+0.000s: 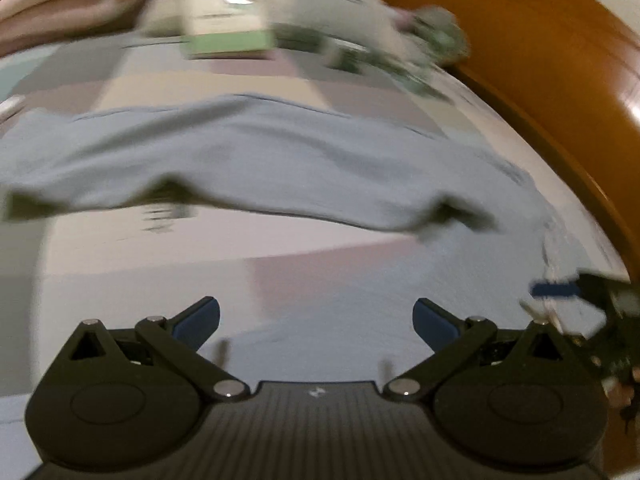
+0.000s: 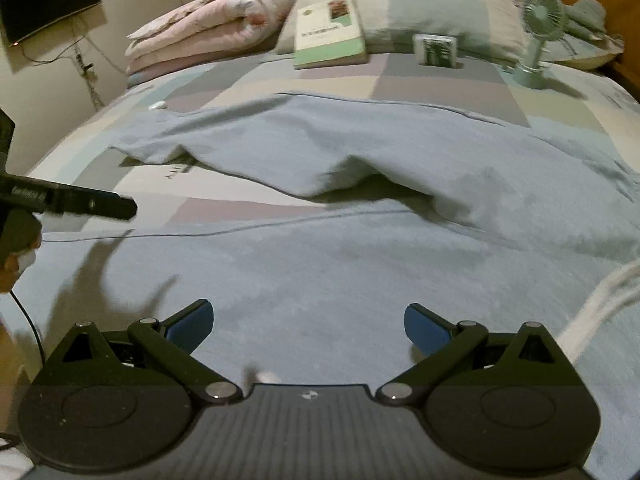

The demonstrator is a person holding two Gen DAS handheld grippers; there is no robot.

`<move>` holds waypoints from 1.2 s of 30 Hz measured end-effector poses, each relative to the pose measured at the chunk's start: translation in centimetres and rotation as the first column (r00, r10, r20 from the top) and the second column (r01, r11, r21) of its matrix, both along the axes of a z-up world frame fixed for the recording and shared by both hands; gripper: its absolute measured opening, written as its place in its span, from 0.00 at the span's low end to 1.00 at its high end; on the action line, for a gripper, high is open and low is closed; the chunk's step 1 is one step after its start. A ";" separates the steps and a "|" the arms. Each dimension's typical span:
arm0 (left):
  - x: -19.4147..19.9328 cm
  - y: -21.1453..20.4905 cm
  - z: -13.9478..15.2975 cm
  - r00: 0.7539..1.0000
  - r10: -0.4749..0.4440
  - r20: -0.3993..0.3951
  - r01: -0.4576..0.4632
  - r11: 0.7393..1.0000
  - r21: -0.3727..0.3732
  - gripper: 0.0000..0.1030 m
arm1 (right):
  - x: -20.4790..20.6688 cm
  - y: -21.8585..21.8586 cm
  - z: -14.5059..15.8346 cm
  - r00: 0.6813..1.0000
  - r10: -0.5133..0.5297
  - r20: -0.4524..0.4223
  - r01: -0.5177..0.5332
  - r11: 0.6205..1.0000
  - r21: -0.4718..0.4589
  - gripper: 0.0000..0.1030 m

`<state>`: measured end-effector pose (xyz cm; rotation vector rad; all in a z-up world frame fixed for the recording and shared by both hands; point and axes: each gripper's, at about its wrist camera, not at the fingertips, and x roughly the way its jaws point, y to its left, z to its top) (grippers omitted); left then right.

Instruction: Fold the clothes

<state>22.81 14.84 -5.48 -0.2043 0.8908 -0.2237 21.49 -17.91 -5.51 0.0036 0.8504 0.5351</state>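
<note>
The left gripper (image 1: 316, 320) hangs low over the bed with its 2 blue-padded fingers spread wide and nothing between them; the right gripper (image 2: 308, 322) is held the same way, jaws apart and empty, just above the cloth. Under both lies the task's thing, a pale blue garment (image 2: 340, 248), spread across the patchwork bedsheet (image 2: 256, 76). Its far part is doubled over on itself, leaving a raised, rumpled fold edge (image 2: 320, 190) that runs across the bed with shadowed hollows beneath it; a white drawstring (image 2: 600, 296) trails off at the right. By my reading 1 fold is laid but loose and uneven, and the piece is far from a compact stack, so smoothing and further folds seem left; whether this doubled part is a fold in progress or just how the garment fell, the views cannot settle. Beyond it, near the pillow (image 2: 440, 4), sit a book (image 2: 330, 28), a small fan (image 2: 538, 32) and a folded pink quilt (image 2: 208, 28). The left view is blurred.
</note>
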 end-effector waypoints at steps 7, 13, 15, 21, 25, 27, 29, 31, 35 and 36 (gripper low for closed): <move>0.6 8.5 -1.1 0.988 0.154 -0.005 -0.154 0.987 -0.048 0.99 | 2.3 5.2 1.3 0.992 0.130 0.001 -0.130 0.990 -0.052 1.00; 3.2 12.8 -2.4 0.976 0.211 0.046 -0.196 0.957 -0.216 0.99 | 5.4 11.5 1.4 0.970 0.242 0.005 -0.240 0.965 -0.108 1.00; 4.5 13.6 -3.5 0.973 0.227 0.038 -0.208 0.937 -0.279 0.99 | 6.4 13.7 1.0 0.961 0.276 -0.001 -0.275 0.954 -0.120 1.00; 7.0 16.3 -5.8 0.958 0.283 0.050 -0.236 0.874 -0.426 0.99 | 9.6 19.1 0.2 0.925 0.379 0.001 -0.374 0.913 -0.165 1.00; 8.3 19.0 -6.4 0.924 0.377 0.063 -0.291 0.800 -0.524 0.97 | 12.2 21.4 -0.1 0.911 0.412 0.009 -0.404 0.896 -0.185 1.00; 8.8 20.6 -6.7 0.905 0.421 0.060 -0.313 0.755 -0.576 0.96 | 13.1 22.2 -0.2 0.906 0.423 0.015 -0.412 0.890 -0.196 1.00; 9.2 22.0 -7.0 0.888 0.455 0.059 -0.319 0.706 -0.632 0.93 | 13.8 23.0 -0.4 0.901 0.434 0.019 -0.421 0.883 -0.205 1.00; 9.5 23.3 -7.3 0.871 0.488 0.057 -0.322 0.654 -0.685 0.92 | 14.3 23.6 -0.8 0.896 0.445 0.011 -0.433 0.877 -0.210 1.00; 10.1 25.9 -7.3 0.818 0.571 0.068 -0.340 0.575 -0.744 0.92 | 14.8 24.3 -1.2 0.888 0.460 0.003 -0.447 0.864 -0.233 1.00; 10.2 26.4 -7.4 0.802 0.593 0.070 -0.352 0.564 -0.747 0.92 | 14.8 24.4 -1.2 0.886 0.464 0.004 -0.450 0.861 -0.238 1.00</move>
